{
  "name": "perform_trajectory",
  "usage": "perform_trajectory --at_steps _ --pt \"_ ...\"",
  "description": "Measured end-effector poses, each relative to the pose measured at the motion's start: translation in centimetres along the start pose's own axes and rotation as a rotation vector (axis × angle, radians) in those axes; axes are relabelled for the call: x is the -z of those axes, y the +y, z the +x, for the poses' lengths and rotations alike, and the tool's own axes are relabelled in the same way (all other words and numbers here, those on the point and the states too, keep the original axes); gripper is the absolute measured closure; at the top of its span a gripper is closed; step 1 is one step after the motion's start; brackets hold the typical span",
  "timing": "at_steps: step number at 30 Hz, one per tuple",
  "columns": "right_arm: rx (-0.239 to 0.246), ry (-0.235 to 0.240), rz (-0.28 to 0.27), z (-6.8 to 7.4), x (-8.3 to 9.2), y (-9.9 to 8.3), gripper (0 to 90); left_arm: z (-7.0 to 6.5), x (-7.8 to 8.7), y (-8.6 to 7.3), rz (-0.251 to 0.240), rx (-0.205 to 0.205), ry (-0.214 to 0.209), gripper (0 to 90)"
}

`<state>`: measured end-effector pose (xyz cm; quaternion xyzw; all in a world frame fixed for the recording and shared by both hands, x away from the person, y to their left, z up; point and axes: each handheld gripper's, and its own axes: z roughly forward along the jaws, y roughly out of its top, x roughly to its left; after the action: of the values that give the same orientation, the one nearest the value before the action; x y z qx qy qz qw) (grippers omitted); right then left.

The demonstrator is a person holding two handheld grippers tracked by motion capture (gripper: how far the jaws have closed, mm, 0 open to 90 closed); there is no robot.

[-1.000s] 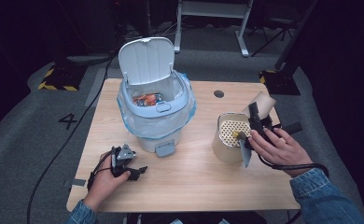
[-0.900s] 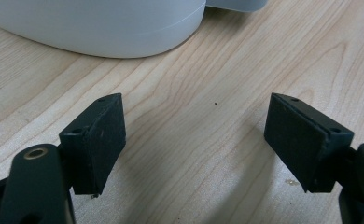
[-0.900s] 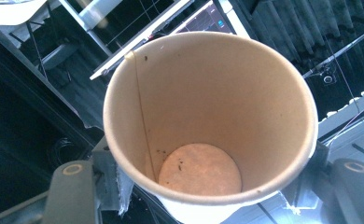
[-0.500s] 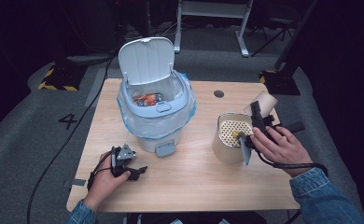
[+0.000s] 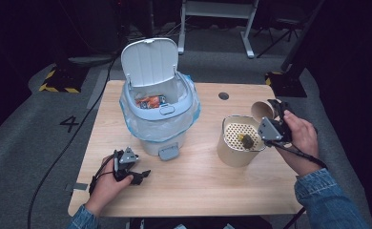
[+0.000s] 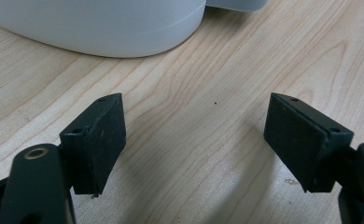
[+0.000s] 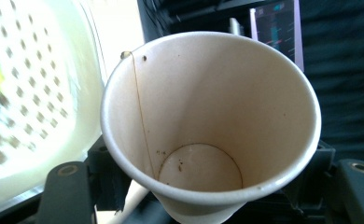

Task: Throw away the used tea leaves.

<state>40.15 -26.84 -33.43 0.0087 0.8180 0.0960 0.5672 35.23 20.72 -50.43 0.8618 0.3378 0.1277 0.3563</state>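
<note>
Paper cup (image 7: 210,126) is sitting between my right gripper's (image 5: 275,125) 2 jaws, tipped beside the strainer pot (image 5: 240,141); those jaws are just loosening. I am resting my left gripper (image 6: 196,140) open on the table (image 5: 203,186).

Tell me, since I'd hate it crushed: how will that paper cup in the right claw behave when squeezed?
The paper cup looks thin-walled and empty, so probably light and easily dented. Its tapered sides may let it slip from the right claw. Lying on its side, it would likely roll in a curve.
</note>
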Motion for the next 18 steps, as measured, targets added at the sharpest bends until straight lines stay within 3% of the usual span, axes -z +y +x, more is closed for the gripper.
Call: perform_trajectory --at_steps 1,3,5,8,12,18 --pt "-0.05 0.019 -0.012 -0.2 0.0 -0.2 30.6 0.0 0.0 0.0 -0.001 0.003 -0.001 21.4" --pt "-0.214 0.081 -0.047 -0.5 -0.2 -0.8 30.5 0.0 0.0 0.0 0.0 0.005 -0.002 21.4" --pt "-0.32 0.13 -0.074 -0.7 -0.3 -1.2 30.5 0.0 0.0 0.0 0.001 0.001 0.001 21.4" --pt "-0.524 0.232 -0.115 -1.0 -0.6 -2.0 30.2 0.0 0.0 0.0 0.001 0.001 0.001 21.4" --pt "-0.718 0.344 -0.159 -1.2 -0.9 -2.8 29.8 0.0 0.0 0.0 0.001 0.002 0.001 21.4" --pt "-0.966 0.498 -0.195 -1.2 -1.6 -4.0 29.4 0.0 0.0 0.0 0.001 0.001 0.001 21.4"
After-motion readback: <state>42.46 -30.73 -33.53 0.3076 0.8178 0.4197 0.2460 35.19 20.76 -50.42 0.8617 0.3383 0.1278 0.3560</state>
